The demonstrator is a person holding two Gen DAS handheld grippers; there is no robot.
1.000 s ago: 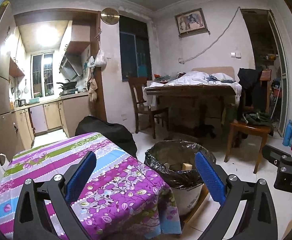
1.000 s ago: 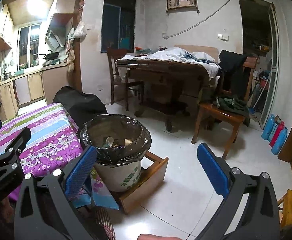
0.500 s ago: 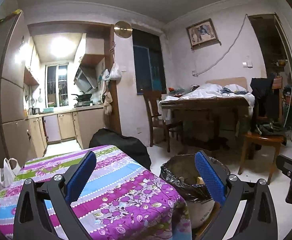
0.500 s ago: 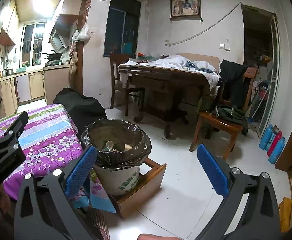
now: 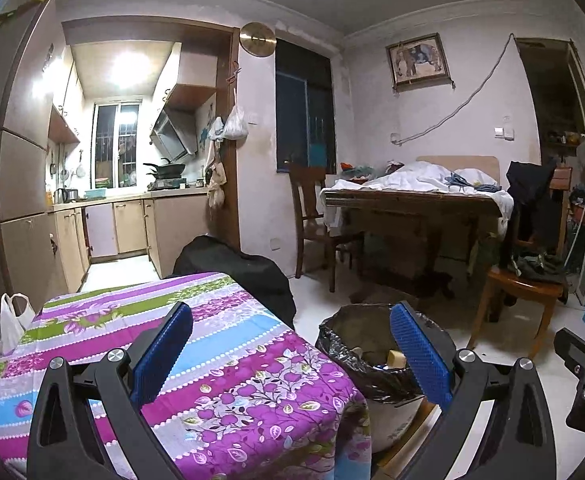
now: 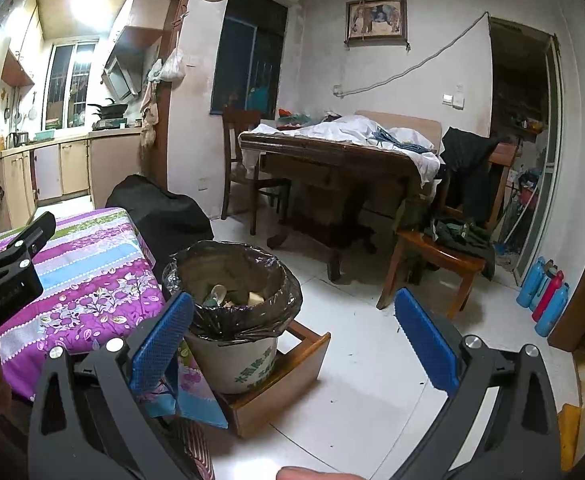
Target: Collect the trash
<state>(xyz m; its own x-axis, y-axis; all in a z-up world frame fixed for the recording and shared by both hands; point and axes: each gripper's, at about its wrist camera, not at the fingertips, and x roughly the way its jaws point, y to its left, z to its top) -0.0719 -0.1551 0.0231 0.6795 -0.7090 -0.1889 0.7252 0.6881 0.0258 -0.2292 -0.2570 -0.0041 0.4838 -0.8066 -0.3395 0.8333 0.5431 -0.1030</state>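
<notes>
Left gripper [image 5: 290, 354] and right gripper [image 6: 292, 340], fingers spread apart and empty, frame a black-lined trash bin [image 6: 232, 308] at centre, beside a floral tablecloth [image 5: 212, 360].

Bin [image 6: 232, 280] right of table [image 6: 76, 276] — in tray [image 6: 292, 368]

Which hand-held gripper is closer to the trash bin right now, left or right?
Right, though only slightly. The right hand-held gripper hangs open just right of the trash bin. The left hand-held gripper sits open over the floral tablecloth, bin to its right.
</notes>
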